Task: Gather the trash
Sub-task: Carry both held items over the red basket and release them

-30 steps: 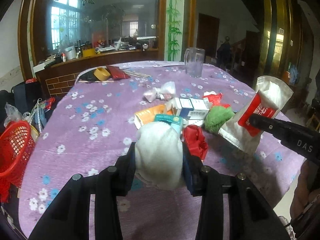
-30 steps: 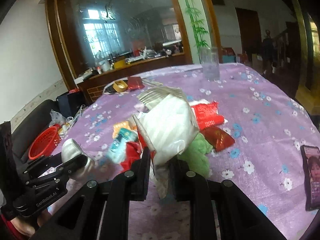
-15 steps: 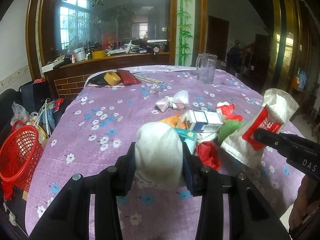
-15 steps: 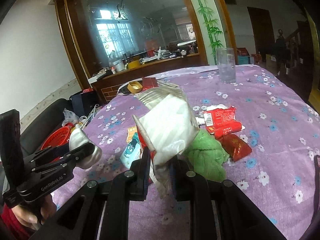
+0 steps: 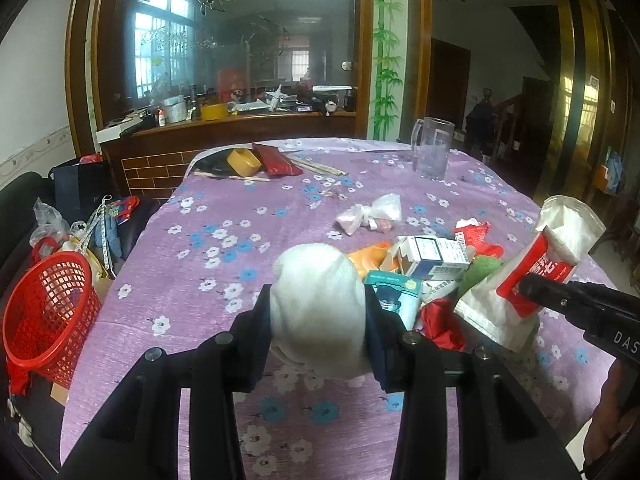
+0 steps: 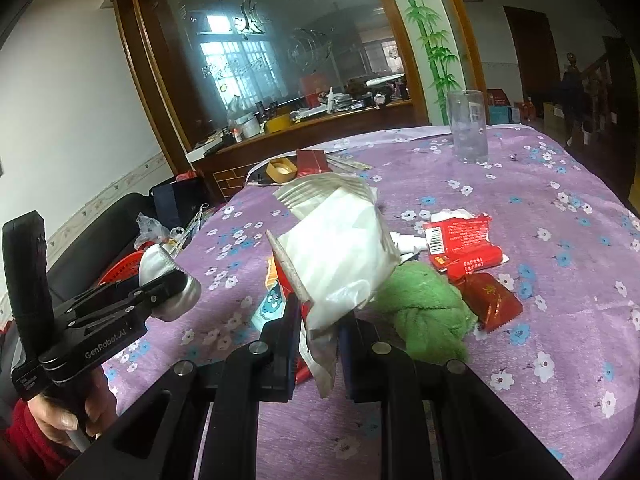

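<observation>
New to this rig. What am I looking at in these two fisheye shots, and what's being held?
No robot arm: a person carries two handheld grippers, each with a camera looking along its fingers. In the left camera's view, the left gripper is clamped on a white wad. In the right camera's view, the right gripper pinches a white-and-red packet. Each gripper also shows in the other's view. On the purple flowered tablecloth lie wrappers, small boxes, a green cloth and a glass mug. A red basket stands beside the table, left.
</observation>
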`<move>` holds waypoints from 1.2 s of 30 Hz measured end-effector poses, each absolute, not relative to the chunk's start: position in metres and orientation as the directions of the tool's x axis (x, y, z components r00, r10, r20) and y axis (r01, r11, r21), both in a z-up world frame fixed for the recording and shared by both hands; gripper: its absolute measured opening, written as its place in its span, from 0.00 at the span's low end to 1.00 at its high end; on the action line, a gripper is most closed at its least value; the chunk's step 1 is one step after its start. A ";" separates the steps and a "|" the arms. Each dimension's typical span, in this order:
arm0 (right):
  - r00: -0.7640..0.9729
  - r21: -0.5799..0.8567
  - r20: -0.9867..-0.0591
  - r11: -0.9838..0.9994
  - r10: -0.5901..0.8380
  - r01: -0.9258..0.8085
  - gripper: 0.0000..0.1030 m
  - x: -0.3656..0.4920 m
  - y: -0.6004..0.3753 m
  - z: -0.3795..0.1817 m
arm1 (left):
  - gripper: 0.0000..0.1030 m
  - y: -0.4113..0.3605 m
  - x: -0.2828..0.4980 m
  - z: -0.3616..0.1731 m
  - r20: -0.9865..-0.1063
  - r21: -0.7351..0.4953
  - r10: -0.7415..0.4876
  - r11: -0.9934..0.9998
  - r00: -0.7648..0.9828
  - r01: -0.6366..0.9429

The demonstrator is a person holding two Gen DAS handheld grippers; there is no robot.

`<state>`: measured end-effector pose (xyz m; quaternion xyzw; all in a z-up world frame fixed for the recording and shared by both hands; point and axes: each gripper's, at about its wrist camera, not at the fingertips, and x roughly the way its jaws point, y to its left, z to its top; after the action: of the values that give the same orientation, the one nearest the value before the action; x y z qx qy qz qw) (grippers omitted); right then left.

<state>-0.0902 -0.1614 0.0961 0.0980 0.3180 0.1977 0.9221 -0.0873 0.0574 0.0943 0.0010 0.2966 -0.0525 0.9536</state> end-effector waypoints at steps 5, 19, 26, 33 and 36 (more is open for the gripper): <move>0.705 0.305 -0.558 0.898 0.438 -0.317 0.18 -0.088 -0.150 0.098 | 0.39 0.069 -0.092 0.097 -0.556 -0.034 -0.095 0.995 0.826 0.092; 0.643 0.285 -0.596 0.875 0.482 -0.392 0.19 -0.083 -0.092 0.107 | 0.39 0.137 -0.110 0.103 -0.534 -0.056 -0.033 0.998 0.845 0.003; 0.567 0.293 -0.621 0.831 0.541 -0.472 0.19 -0.069 -0.045 0.120 | 0.39 0.205 -0.127 0.107 -0.530 -0.080 0.056 0.990 0.846 -0.115; 0.449 0.308 -0.643 0.746 0.620 -0.591 0.19 -0.047 0.043 0.136 | 0.39 0.295 -0.138 0.104 -0.540 -0.098 0.174 0.958 0.823 -0.268; 0.411 0.304 -0.654 0.717 0.636 -0.627 0.19 -0.033 0.088 0.140 | 0.39 0.329 -0.135 0.100 -0.554 -0.100 0.210 0.944 0.806 -0.314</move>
<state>-0.0333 0.0876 0.1400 0.0058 0.3917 0.3759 0.8398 -0.1347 0.3291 0.1004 -0.0936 0.2793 0.1386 0.9455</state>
